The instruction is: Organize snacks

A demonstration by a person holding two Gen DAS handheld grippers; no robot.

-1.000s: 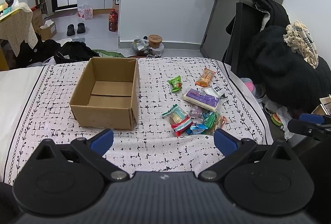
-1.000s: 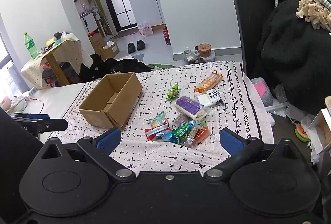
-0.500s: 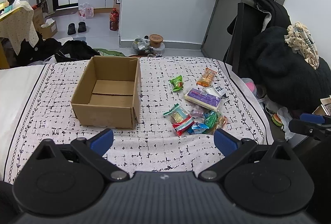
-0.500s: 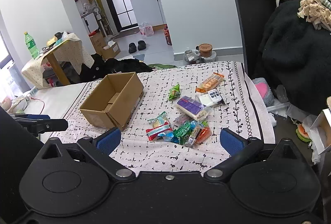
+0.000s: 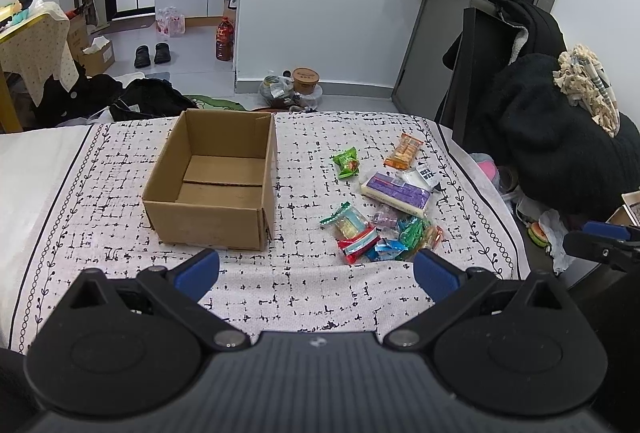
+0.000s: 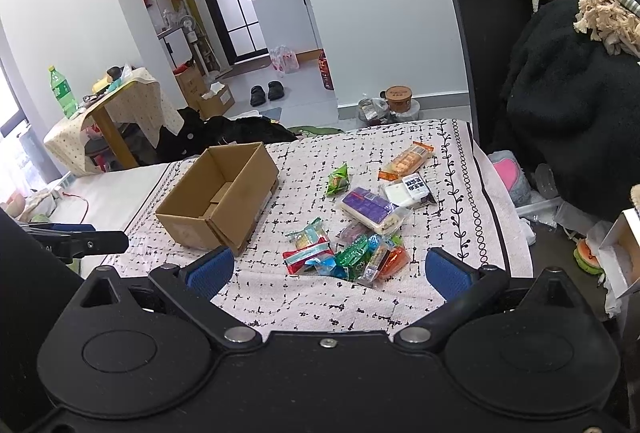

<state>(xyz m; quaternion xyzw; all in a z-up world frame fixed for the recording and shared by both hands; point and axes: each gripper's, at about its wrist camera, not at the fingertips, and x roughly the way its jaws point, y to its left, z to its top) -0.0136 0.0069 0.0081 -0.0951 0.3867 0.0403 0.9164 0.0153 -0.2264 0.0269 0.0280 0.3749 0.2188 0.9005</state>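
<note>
Snacks (image 5: 380, 209) lie scattered right of your empty cardboard box (image 5: 216, 181) on the bed (image 5: 304, 289); both your left tool (image 5: 316, 271) and right tool (image 6: 328, 271) hang released, holding nothing

Print on the white packet (image 6: 412, 189) is too small to read.

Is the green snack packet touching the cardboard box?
Apart. The left wrist view shows patterned cloth between the green snack packet and the cardboard box.
</note>
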